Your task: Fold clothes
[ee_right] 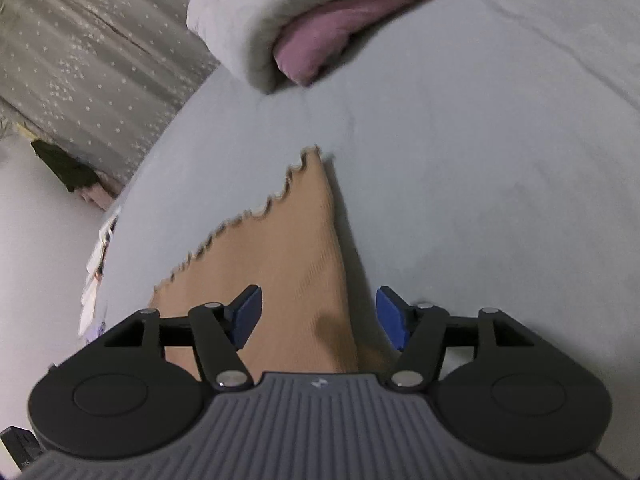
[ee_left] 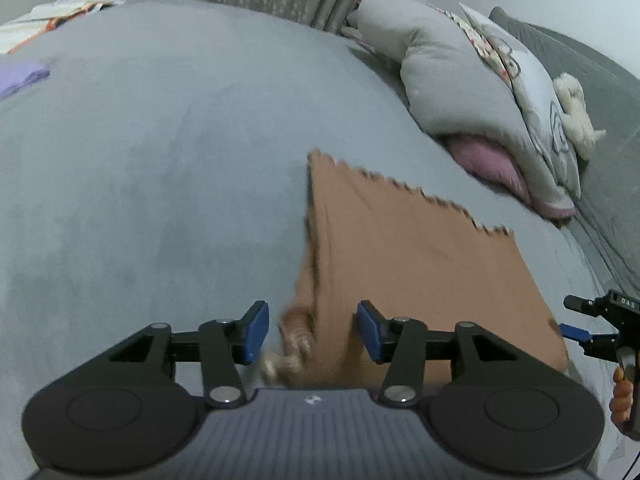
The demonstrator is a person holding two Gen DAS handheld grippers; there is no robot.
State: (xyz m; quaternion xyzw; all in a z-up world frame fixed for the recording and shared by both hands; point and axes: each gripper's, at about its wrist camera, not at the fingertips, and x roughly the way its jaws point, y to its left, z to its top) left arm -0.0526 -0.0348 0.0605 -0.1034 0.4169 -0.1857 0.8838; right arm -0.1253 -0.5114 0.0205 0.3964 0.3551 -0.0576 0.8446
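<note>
A tan knit garment with a scalloped far hem lies folded on the grey bed sheet. My left gripper hovers over the garment's near left edge, where the cloth is bunched and blurred; its blue pads stand apart and press on nothing. In the right wrist view the same garment runs to a point at its far corner. My right gripper is open above the garment's near right edge. The right gripper also shows at the right edge of the left wrist view, with a hand below it.
A rolled grey and pink quilt with a small plush toy lies at the far right of the bed. A lilac cloth and pale clothes lie far left. A grey starred curtain hangs behind the bed.
</note>
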